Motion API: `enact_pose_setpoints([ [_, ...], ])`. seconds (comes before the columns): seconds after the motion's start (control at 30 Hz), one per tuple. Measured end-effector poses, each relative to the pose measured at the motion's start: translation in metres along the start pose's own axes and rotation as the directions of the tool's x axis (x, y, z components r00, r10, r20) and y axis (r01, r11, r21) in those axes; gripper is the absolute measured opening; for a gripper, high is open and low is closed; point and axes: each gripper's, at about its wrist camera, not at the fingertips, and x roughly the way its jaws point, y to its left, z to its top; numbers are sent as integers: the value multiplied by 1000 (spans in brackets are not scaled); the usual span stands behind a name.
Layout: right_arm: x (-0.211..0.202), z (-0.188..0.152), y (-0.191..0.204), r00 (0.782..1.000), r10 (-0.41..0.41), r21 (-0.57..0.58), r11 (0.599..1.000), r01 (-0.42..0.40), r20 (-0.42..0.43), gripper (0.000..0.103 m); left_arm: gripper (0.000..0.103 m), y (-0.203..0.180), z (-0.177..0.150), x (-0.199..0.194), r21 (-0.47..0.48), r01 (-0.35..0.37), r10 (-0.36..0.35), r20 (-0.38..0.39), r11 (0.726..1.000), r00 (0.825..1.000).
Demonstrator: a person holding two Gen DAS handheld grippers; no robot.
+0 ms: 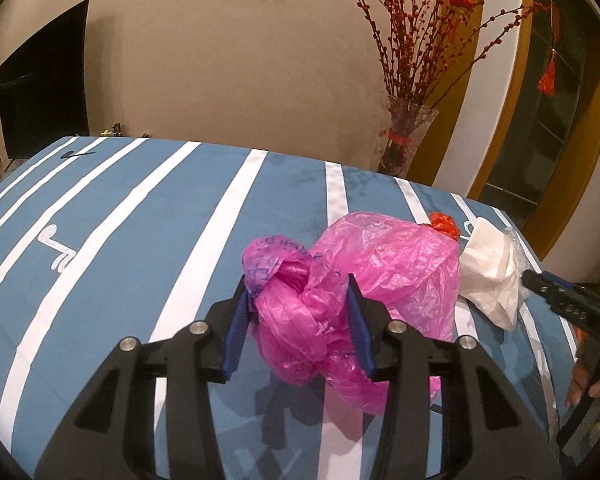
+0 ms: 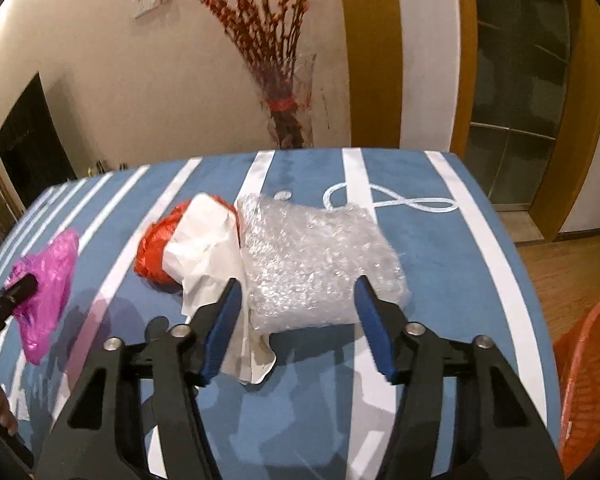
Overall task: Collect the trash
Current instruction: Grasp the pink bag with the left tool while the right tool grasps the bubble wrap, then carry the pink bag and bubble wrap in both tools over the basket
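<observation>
A crumpled pink plastic bag (image 1: 380, 264) hangs a little above the blue striped table (image 1: 140, 240), its shadow beneath it. My left gripper (image 1: 298, 280) is shut on the bag's knotted part, both blue pads pressed into the plastic. The right wrist view shows the same pink bag (image 2: 48, 280) far left, with the left gripper's tip on it. A wad of bubble wrap (image 2: 316, 256) lies on the table, and my right gripper (image 2: 298, 282) is shut on its near end. Against it lie white crumpled paper (image 2: 204, 244) and a red plastic bag (image 2: 156, 248).
An orange mesh basket (image 2: 588, 380) stands off the table's right edge. A glass vase of red twigs (image 2: 292, 112) stands behind the far edge, against the wall. A white cord loop (image 2: 400, 200) lies far right on the cloth. A hand (image 1: 588, 388) holds the right gripper's handle.
</observation>
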Motion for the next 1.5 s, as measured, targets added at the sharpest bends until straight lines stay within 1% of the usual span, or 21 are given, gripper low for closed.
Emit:
enact_pose_setpoints([
  [0.03,5,-3,0,1000,-4,-5,1000,4,-23,37,45,-1,0,1,1,3,-3,-2,1000,1000],
  [0.13,10,-10,-7,998,-11,11,1000,11,-58,13,45,-2,1,3,3,12,-12,-5,1000,1000],
  [0.23,6,-19,-21,998,-23,41,999,26,-66,7,45,-6,-1,3,9,19,-19,-8,1000,1000],
  [0.4,-13,-27,-44,998,-50,83,995,53,-44,5,45,-15,-3,0,23,30,-30,-7,999,1000],
  [0.57,-35,-33,-63,997,-72,96,993,73,-11,4,45,-30,-3,-9,44,55,-55,2,998,998],
  [0.7,-60,-37,-77,996,-86,108,991,83,24,4,45,-47,-2,-20,66,82,-83,17,994,996],
  [0.9,-96,-44,-99,992,-109,144,985,98,71,4,45,-84,-2,-42,119,141,-146,36,983,989],
  [1.13,-139,-59,-132,978,-178,184,970,156,109,4,45,-140,-9,-63,192,229,-239,33,954,970],
  [1.3,-168,-73,-159,963,-236,221,954,204,128,4,45,-182,-18,-74,237,292,-304,13,927,953],
  [1.5,-194,-92,-190,947,-292,274,929,249,131,4,45,-237,-33,-85,285,369,-378,-24,885,925],
])
